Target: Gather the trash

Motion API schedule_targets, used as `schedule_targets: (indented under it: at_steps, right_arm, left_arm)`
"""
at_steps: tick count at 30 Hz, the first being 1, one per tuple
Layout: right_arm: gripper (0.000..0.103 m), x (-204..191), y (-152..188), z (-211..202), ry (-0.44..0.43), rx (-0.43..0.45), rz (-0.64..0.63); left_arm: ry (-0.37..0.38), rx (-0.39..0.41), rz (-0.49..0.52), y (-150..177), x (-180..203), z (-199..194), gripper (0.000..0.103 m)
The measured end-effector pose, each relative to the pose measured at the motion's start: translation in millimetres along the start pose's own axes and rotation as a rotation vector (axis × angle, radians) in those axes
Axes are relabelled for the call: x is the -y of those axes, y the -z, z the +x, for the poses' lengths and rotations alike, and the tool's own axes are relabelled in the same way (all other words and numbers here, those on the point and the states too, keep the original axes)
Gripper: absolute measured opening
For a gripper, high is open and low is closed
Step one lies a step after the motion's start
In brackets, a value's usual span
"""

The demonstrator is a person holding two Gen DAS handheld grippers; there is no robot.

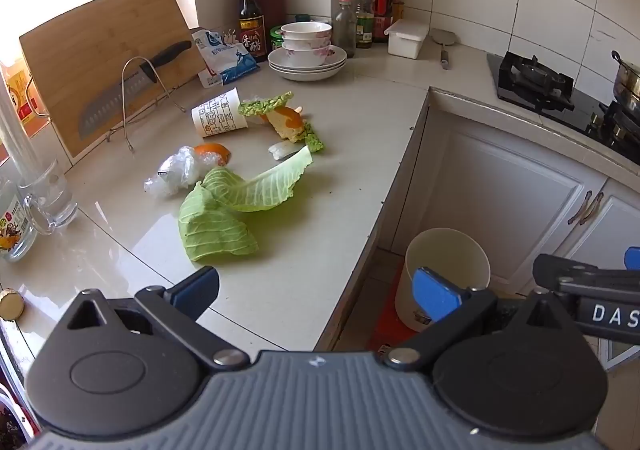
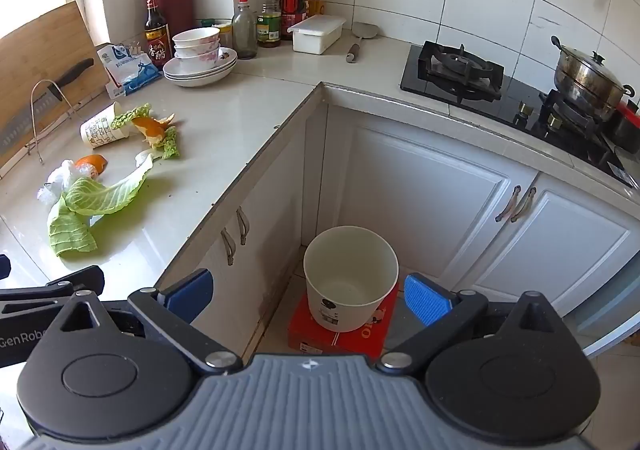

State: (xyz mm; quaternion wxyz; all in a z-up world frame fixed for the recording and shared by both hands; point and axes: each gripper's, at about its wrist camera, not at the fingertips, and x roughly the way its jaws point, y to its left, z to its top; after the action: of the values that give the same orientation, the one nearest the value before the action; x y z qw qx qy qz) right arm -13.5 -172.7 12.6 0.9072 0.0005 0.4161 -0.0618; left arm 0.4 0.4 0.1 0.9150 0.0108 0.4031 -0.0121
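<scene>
Both the left gripper (image 1: 316, 296) and right gripper (image 2: 308, 300) hang with jaws wide apart and nothing between them; the scraps lie on the bench (image 1: 340, 177): two cabbage leaves (image 1: 240, 201), crumpled plastic film (image 1: 176, 169), orange peel (image 1: 212, 151), a tipped paper cup (image 1: 218, 113); the bin (image 2: 350, 276) stands on the floor below. All look light; the leaves are limp and likely slippery, best pinched at the thick rib; the cup would crush, so take it gently across its wall.
</scene>
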Motion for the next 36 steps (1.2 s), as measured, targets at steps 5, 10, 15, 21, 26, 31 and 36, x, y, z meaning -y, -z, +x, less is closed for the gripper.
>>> schedule_targets:
  at_steps: [5, 10, 15, 21, 26, 31, 36]
  right_arm:
    - [0.103, -1, 0, 0, -0.001, -0.003, 0.000]
    - [0.103, 1, 0, 0, 0.000, -0.009, 0.000]
    - [0.103, 0, 1, 2, 0.001, -0.012, 0.001]
    - [0.103, -1, 0, 4, 0.006, -0.017, 0.004]
    - [0.103, 0, 0, 5, 0.008, -0.019, 0.004]
    - [0.103, 0, 0, 5, 0.008, -0.019, 0.003]
    - [0.103, -1, 0, 5, 0.007, -0.020, 0.003]
  left_arm:
    - [-0.001, -0.002, 0.002, 0, -2, 1, 0.103]
    - [-0.002, -0.006, 0.001, 1, -2, 2, 0.103]
    - [-0.007, -0.009, 0.007, 3, -1, 7, 0.103]
    - [-0.006, -0.016, 0.014, 2, 2, 10, 0.102]
    - [-0.004, -0.018, 0.015, 2, 2, 10, 0.103]
    - [-0.004, -0.022, 0.014, 2, 4, 11, 0.102]
    - [-0.003, -0.025, 0.010, 2, 3, 11, 0.102]
